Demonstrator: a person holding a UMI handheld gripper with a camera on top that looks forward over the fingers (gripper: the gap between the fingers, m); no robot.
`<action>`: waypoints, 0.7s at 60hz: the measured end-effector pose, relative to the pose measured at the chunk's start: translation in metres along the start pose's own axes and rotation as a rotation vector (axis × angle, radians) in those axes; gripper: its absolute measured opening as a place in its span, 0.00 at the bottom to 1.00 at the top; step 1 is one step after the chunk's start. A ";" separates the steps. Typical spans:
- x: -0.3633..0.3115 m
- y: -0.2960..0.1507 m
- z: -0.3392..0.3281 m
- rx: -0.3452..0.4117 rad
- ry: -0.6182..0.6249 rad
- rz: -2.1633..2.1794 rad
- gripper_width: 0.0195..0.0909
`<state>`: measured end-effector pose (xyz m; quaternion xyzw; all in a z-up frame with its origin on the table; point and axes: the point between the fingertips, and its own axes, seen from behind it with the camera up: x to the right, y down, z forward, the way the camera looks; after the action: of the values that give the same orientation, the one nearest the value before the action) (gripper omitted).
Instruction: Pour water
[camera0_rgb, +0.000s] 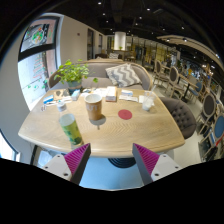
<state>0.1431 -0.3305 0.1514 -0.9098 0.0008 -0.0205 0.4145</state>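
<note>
Hand-held gripper (112, 160) hung level in front of the near edge of a round wooden table (140, 132), its two fingers spread wide apart with nothing between them, the pink pads (76, 159) facing inward across an empty gap. It pointed straight across the tabletop toward the far side of the room, and the person's hand holding it was out of sight. Just ahead of the left finger, near the table's edge, stood a green-labelled bottle (70, 128), upright or slightly tilted. Further in, near the middle of the table and roughly in line with the gap between the fingers, stood a tan cup (94, 107), upright. To the right of the cup lay a flat red disc (125, 114), apart from it. Beyond that, toward the table's far right side, sat a small white cup (148, 102). A leafy plant (70, 72) rose at the far left of the table, with papers and small items (55, 98) lying near its base, too small to tell apart. Behind the table stood a sofa with a zigzag-patterned cushion (124, 73), and a grey chair (182, 115) was drawn up at the table's right side. A framed picture (38, 35) hung on the left wall.
</note>
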 end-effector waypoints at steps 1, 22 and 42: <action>-0.011 0.001 0.000 0.004 -0.010 0.003 0.92; -0.158 -0.009 0.075 0.105 -0.104 0.042 0.93; -0.174 -0.024 0.168 0.180 -0.101 0.015 0.56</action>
<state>-0.0245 -0.1852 0.0533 -0.8688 -0.0149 0.0284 0.4942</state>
